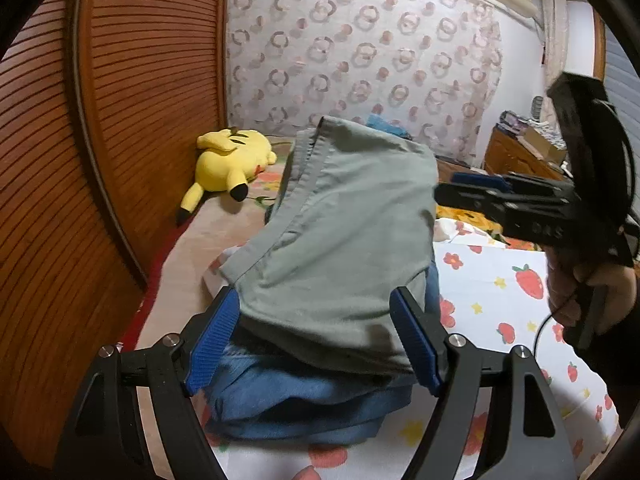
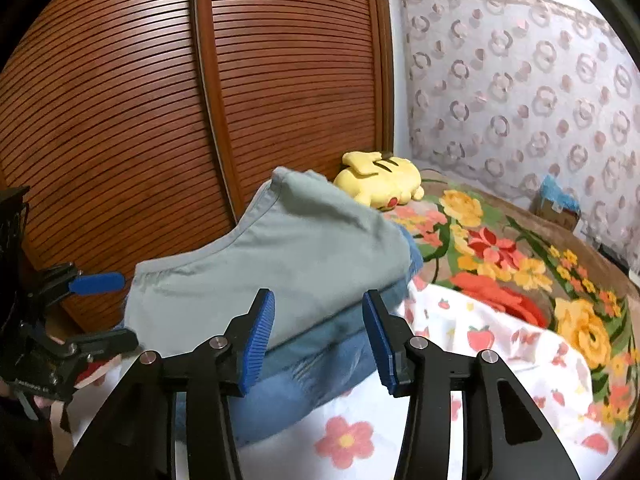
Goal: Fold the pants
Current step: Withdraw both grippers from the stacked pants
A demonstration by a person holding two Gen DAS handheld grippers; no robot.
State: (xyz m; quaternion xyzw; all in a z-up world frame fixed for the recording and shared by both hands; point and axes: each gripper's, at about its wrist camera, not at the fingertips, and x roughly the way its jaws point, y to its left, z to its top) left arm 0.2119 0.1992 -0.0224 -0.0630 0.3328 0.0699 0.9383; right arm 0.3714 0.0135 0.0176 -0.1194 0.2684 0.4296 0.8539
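Observation:
Folded grey-green pants (image 1: 340, 224) lie on top of folded blue jeans (image 1: 304, 400) on a white strawberry-print sheet (image 1: 500, 292). My left gripper (image 1: 316, 340) is open, its blue pads standing wide on either side of the near end of the grey-green pants. My right gripper (image 2: 320, 340) is also open at the stack's side, with the edges of the grey-green pants (image 2: 272, 248) and the jeans (image 2: 320, 344) between its pads, which do not press on them. The right gripper (image 1: 460, 188) shows beside the pants in the left wrist view, a hand (image 1: 592, 292) on its grip. The left gripper (image 2: 108, 312) shows at the left edge of the right wrist view.
A yellow plush toy (image 1: 232, 160) lies at the far end of the bed by the slatted wooden wardrobe doors (image 2: 200, 120). A floral blanket (image 2: 520, 260) covers the bed to the right, with a box (image 2: 558, 204) at the patterned curtain (image 1: 360, 52). A wooden cabinet (image 1: 516, 156) stands far right.

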